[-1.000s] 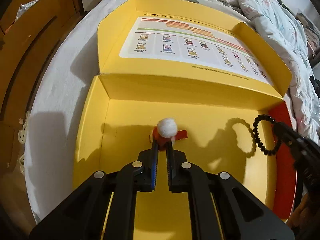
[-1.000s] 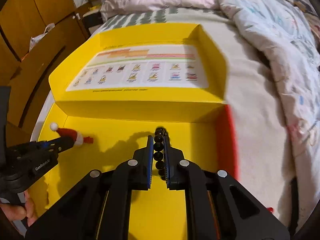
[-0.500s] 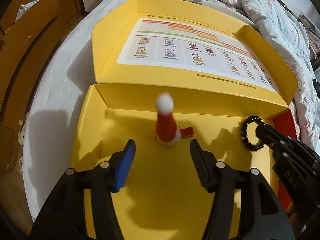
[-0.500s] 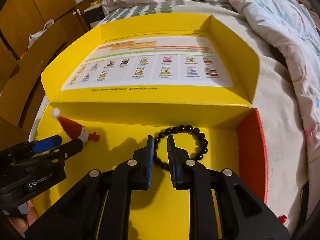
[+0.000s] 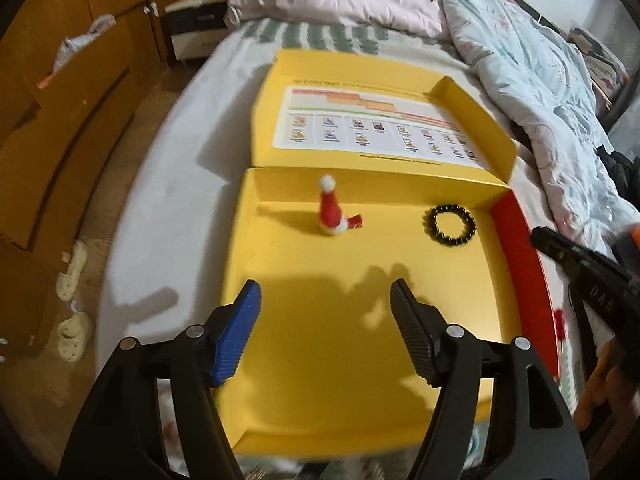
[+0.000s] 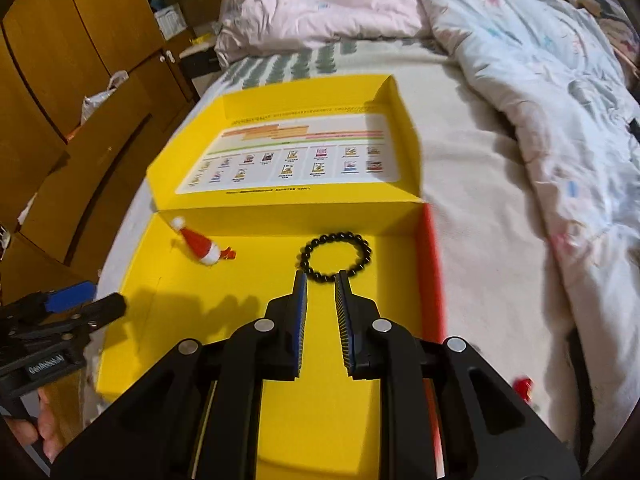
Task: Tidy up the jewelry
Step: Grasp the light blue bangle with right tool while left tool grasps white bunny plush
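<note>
- Our left hand-held gripper (image 5: pixel 325 300) hangs released, jaws spread wide over the near floor of the shallow yellow cardboard box (image 5: pixel 280 340)
- Our right hand-held gripper (image 6: pixel 321 284) is parted too, gripping nothing, just short of the black beaded bracelet (image 6: pixel 336 256), which lies flat inside the box near its red side wall
- The small red felt Santa-hat clip with white pompom (image 5: pixel 330 216) sits by the back wall, well apart from the bracelet
- The box rests on the bed (image 6: pixel 480 220)

The yellow box (image 5: pixel 360 320) looked like matt cardboard with a printed paper sheet (image 6: pixel 296 156) inside its lid. The black bracelet (image 6: pixel 336 256) had glossy, smooth beads; the little santa hat (image 5: pixel 331 212) looked felty with a fluffy pompom. Ribbed pads (image 5: pixel 236 336), matt black plastic grippers, cloth bedding (image 6: pixel 520 100), wooden cabinets (image 6: pixel 60 120).
</note>
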`<move>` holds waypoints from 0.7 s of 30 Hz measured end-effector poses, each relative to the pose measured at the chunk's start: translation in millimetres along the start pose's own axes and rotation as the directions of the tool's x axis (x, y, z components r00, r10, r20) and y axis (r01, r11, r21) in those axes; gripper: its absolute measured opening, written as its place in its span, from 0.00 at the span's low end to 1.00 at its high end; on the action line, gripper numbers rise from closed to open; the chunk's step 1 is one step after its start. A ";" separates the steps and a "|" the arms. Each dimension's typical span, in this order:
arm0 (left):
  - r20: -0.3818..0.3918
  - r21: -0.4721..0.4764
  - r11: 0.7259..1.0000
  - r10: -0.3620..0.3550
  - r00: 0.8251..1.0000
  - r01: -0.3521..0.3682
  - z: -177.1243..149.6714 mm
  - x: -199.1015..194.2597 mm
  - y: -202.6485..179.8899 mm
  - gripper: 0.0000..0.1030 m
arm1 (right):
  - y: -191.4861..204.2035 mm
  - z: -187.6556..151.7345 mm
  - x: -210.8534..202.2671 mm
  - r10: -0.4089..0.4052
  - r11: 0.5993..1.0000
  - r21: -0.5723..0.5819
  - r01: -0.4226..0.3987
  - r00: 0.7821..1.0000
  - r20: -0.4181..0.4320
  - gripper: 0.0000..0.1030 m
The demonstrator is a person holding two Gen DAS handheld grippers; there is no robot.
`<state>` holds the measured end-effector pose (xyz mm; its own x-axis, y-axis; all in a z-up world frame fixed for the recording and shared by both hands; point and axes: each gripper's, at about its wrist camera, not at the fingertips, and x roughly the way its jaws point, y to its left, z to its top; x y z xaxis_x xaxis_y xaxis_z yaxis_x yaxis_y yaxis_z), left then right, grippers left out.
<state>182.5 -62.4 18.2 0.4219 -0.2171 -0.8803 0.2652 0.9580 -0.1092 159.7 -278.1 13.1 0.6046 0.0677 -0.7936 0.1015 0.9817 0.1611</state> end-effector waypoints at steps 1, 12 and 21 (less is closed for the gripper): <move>0.012 -0.003 1.000 -0.002 1.000 0.002 -5.6 -11.1 5.3 0.65 | -0.8 -3.1 -8.0 -0.002 1.000 0.002 0.002 1.000 0.007 0.20; 0.029 -0.138 0.989 0.055 0.998 -0.050 -69.9 -58.6 94.2 0.71 | -9.1 -78.6 -77.9 -0.013 1.000 0.020 0.012 1.000 0.019 0.34; -0.064 -0.187 0.975 0.113 0.992 -0.123 -106.6 -14.8 127.0 0.71 | 14.1 -143.6 -80.9 -0.001 0.999 -0.034 -0.001 0.999 -0.050 0.46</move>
<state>117.5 82.4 -31.9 0.3925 -0.0953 -0.9148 0.0445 0.9954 -0.0846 -1.2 -244.2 -4.6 0.5646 0.0759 -0.8218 0.0737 0.9871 0.1418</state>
